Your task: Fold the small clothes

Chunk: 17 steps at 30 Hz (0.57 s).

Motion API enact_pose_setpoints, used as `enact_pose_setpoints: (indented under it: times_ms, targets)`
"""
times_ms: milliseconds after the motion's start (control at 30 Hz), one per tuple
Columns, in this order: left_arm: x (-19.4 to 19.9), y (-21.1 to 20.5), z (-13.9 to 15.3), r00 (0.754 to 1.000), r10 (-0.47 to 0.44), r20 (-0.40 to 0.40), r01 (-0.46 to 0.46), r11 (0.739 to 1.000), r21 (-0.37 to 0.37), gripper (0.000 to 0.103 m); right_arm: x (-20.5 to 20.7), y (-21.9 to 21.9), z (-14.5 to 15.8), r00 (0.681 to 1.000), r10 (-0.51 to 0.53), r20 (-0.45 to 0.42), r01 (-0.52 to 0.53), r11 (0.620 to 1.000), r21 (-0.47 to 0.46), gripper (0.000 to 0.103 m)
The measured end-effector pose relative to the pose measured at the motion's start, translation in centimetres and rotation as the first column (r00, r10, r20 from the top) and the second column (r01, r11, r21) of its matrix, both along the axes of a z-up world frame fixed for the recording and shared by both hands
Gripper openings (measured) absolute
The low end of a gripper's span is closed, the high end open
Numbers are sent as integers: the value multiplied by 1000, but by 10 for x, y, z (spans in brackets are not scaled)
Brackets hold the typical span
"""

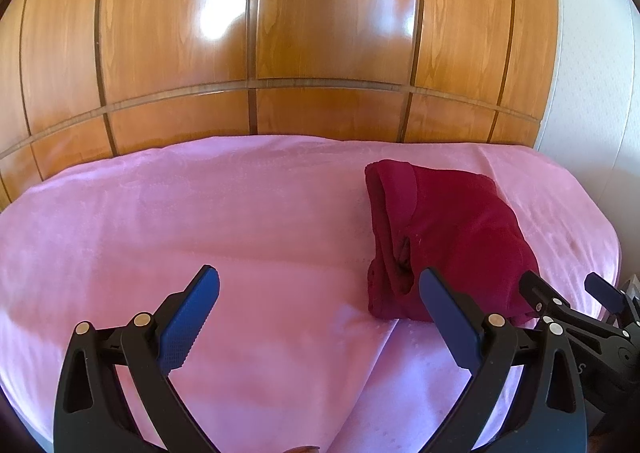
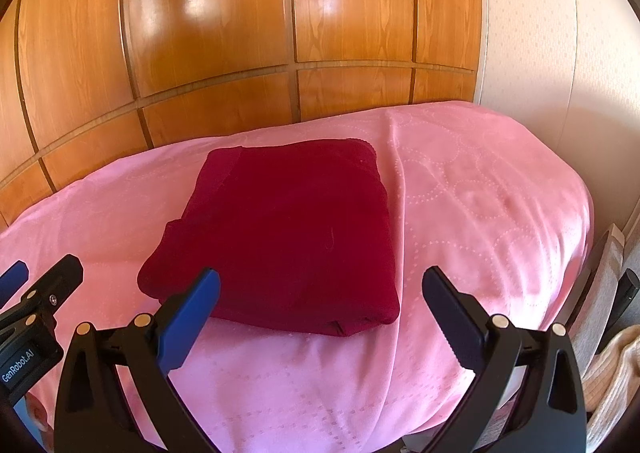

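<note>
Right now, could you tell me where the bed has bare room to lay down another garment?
The widest free patch of the pink bedspread lies left of the folded red garment, running back to the wooden panels. A narrower strip lies right of it, towards the bed's edge. It is crowded only around the garment.
</note>
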<state>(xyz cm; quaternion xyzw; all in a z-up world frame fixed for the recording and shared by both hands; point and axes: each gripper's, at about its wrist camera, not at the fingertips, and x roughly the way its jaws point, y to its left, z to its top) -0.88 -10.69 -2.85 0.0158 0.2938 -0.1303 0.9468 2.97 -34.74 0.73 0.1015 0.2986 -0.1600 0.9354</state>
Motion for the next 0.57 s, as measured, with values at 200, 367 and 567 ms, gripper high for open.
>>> enact_pose_setpoints:
  times_ms: [200,367,567]
  targets:
    - [-1,0,-2,1000,-12,6,12,1000,-14,99,2,-1,-3,1000,9,-6,-9,1000,1,101]
    - [3,0,-7,1000,-4,-19,4,1000,-3,99,2,-1,-5,1000,11,-9,-10,1000,6,101]
    - [11,4,-17,999,15,-49,-14,1000,13,99,15,-31,0,1000,-26,3,26,1000,12,101]
